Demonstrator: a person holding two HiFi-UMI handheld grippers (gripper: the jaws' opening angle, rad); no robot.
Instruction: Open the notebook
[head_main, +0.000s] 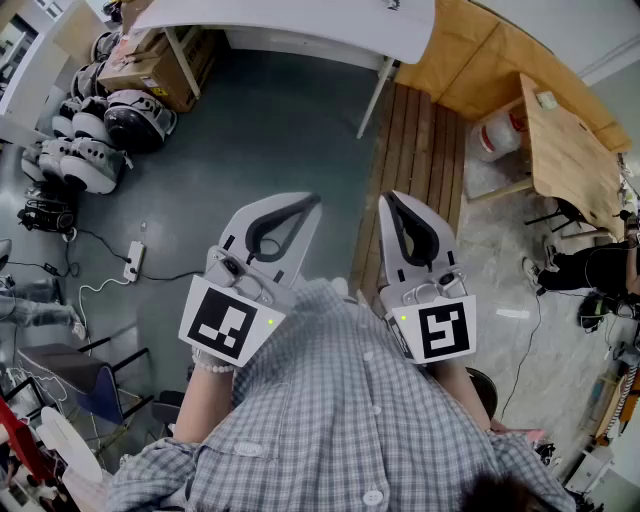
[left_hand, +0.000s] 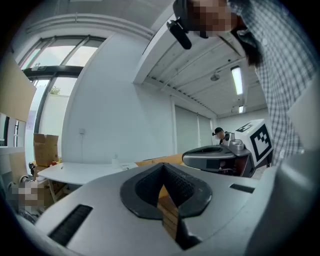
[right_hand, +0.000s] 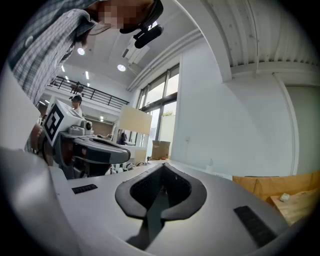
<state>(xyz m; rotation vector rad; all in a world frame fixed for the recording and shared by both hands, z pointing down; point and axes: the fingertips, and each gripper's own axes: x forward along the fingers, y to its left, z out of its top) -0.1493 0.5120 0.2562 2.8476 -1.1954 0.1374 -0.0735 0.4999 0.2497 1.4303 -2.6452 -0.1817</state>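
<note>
No notebook shows in any view. In the head view my left gripper (head_main: 305, 205) and right gripper (head_main: 392, 200) are held side by side in front of a checked shirt, high above the grey floor. Both point forward and about level. Each is shut with nothing between its jaws. The left gripper view looks along the left gripper's (left_hand: 162, 167) closed jaws at a white wall, with the right gripper (left_hand: 220, 155) beside it. In the right gripper view that gripper's (right_hand: 162, 167) jaws are closed too, and the left gripper (right_hand: 90, 147) shows at the left.
A white table (head_main: 300, 25) stands ahead, with cardboard boxes (head_main: 150, 65) and several helmet-like shells (head_main: 100, 130) to its left. A wooden desk (head_main: 565, 150) is at the right, floor planks (head_main: 410, 160) run below it. A power strip (head_main: 132, 262) and cables lie at left.
</note>
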